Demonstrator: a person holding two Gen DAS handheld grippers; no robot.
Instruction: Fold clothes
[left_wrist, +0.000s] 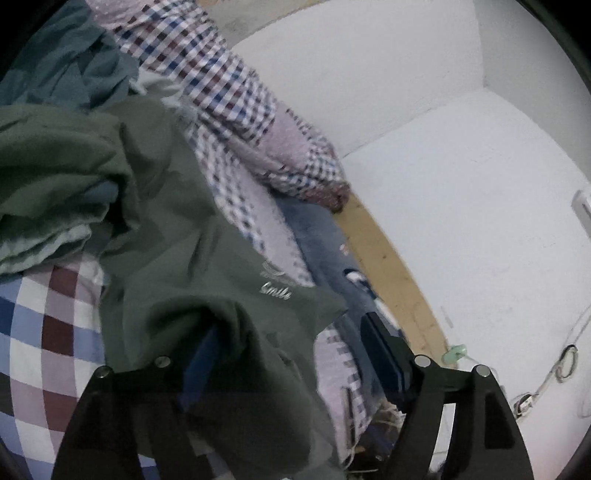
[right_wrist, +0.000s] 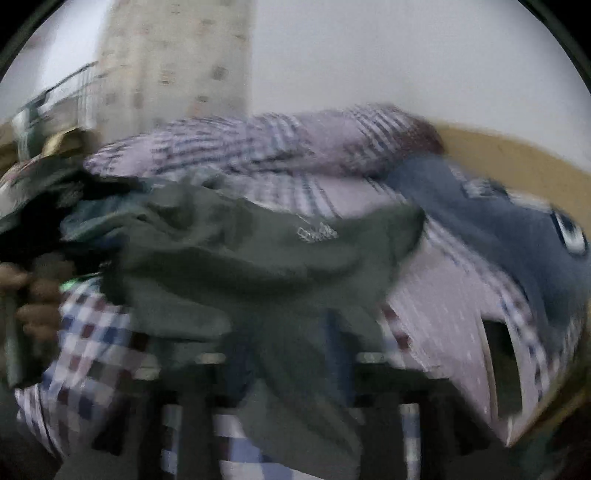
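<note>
Here the left gripper (left_wrist: 291, 343) stands spread, green shirt (left_wrist: 177, 236) draped over one finger atop the checked cloth (left_wrist: 55, 332). The right gripper (right_wrist: 291, 354) pinches the same green shirt, though that view is blurred.

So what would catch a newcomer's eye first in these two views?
The green shirt with its white "Smile" print, draped mid-frame over the left hand-held gripper, whose fingers stand wide apart. It lies on a checked sheet, with a checked pillow behind and a blue garment to the right. The right view is badly blurred.
</note>
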